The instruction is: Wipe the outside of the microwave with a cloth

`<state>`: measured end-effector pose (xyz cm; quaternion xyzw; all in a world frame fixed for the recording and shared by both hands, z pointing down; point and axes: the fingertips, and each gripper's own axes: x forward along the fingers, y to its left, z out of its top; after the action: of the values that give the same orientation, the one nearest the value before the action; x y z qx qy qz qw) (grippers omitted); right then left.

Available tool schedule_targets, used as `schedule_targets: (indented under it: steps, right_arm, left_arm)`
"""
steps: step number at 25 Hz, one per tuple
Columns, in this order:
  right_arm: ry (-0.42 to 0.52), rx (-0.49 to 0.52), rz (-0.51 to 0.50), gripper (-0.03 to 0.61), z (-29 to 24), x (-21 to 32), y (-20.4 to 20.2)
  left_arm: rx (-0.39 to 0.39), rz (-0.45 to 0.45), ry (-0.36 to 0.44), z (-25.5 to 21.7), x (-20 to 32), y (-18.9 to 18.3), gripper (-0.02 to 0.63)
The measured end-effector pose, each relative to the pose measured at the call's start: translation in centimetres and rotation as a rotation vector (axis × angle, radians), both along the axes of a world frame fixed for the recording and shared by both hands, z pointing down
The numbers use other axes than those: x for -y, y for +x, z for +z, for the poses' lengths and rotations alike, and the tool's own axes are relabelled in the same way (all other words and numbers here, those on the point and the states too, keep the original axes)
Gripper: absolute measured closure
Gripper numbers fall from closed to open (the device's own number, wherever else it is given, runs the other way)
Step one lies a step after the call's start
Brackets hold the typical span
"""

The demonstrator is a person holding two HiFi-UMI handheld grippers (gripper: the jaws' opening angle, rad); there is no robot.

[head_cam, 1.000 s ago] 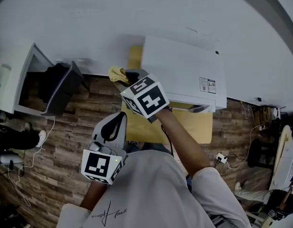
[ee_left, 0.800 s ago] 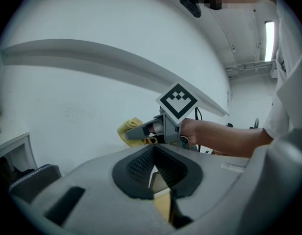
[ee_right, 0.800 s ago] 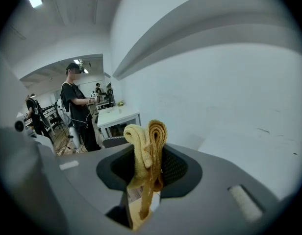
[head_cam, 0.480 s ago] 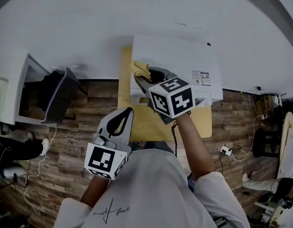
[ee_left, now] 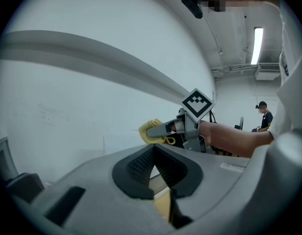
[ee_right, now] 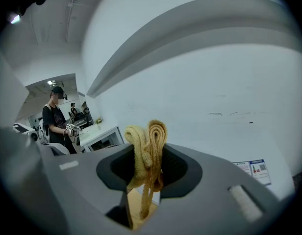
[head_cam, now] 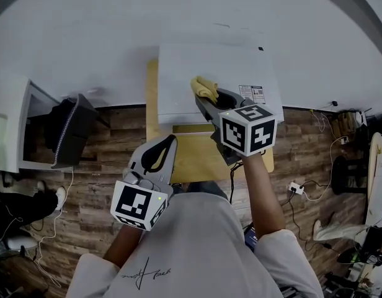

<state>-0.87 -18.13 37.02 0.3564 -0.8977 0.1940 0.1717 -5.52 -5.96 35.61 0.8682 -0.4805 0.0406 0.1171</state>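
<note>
The white microwave (head_cam: 178,73) stands on a wooden table (head_cam: 197,157) against the white wall. My right gripper (head_cam: 206,101) is shut on a bunched yellow cloth (head_cam: 205,87) and holds it on the microwave's top, near the middle. In the right gripper view the cloth (ee_right: 150,138) sticks up folded between the pads of the right gripper (ee_right: 148,155). My left gripper (head_cam: 168,143) hangs over the table in front of the microwave, shut with nothing in it. From the left gripper view, the left gripper (ee_left: 153,151) points toward the right gripper (ee_left: 163,129) and the cloth (ee_left: 150,130).
A black bag (head_cam: 73,126) and a white cabinet (head_cam: 17,117) sit at the left on the wood floor. Cables and a power strip (head_cam: 294,188) lie at the right. A person (ee_right: 55,119) stands far off, and another person (ee_left: 263,115) in the background.
My right gripper has carried the cloth rightward, from the microwave's left edge onto its top. The left gripper has stayed about where it was.
</note>
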Motion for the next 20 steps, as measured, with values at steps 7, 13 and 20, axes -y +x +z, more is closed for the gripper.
schedule_targets:
  steps: [7,13,20]
  right_arm:
    - [0.001,0.027,0.068,0.451,-0.1,-0.4,3.9]
    - [0.004,0.042,0.129,0.451,0.0,-1.1,7.2]
    - [0.042,0.03,0.17,0.451,0.1,-2.8,10.5]
  left_arm:
    - [-0.015,0.001,0.002,-0.1,1.1,0.8,0.624]
    - [-0.02,-0.004,0.001,-0.5,2.0,0.9,0.624]
    - [-0.013,-0.051,-0.032,0.4,2.4,0.6,0.626]
